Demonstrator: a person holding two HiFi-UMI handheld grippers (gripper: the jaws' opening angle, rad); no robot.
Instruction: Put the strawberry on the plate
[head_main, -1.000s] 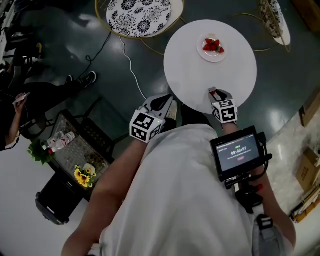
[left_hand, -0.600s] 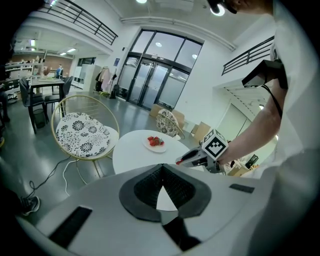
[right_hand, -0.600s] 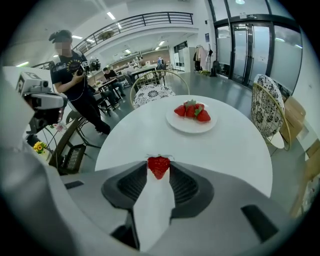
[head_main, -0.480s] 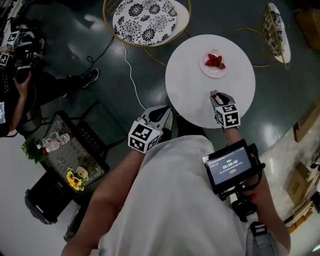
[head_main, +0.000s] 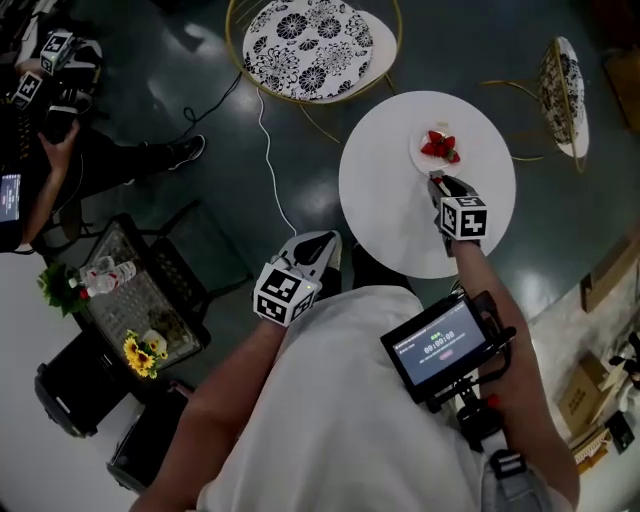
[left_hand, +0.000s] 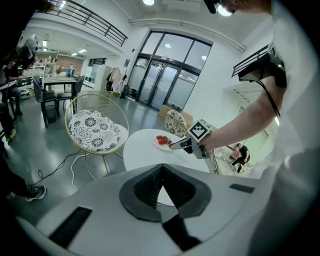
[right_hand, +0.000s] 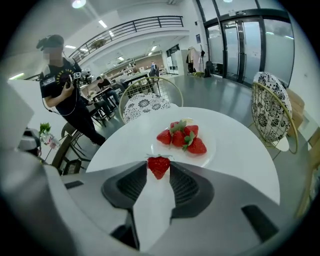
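Right tool (head_main: 437, 181) clenched on strawberry (right_hand: 159, 166), poised above round white table (head_main: 385, 200) at near rim of plate (right_hand: 210, 136) bearing more strawberries. Left tool (left_hand: 161, 168) closed, empty, off table's edge.

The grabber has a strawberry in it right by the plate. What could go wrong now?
The right gripper pinches the strawberry only at its jaw tips, so it might slip out and land on the table instead of the plate. The plate already holds a heap of strawberries, so the new one may roll off the rim or knock the others. Squeezing harder could squash the soft fruit.
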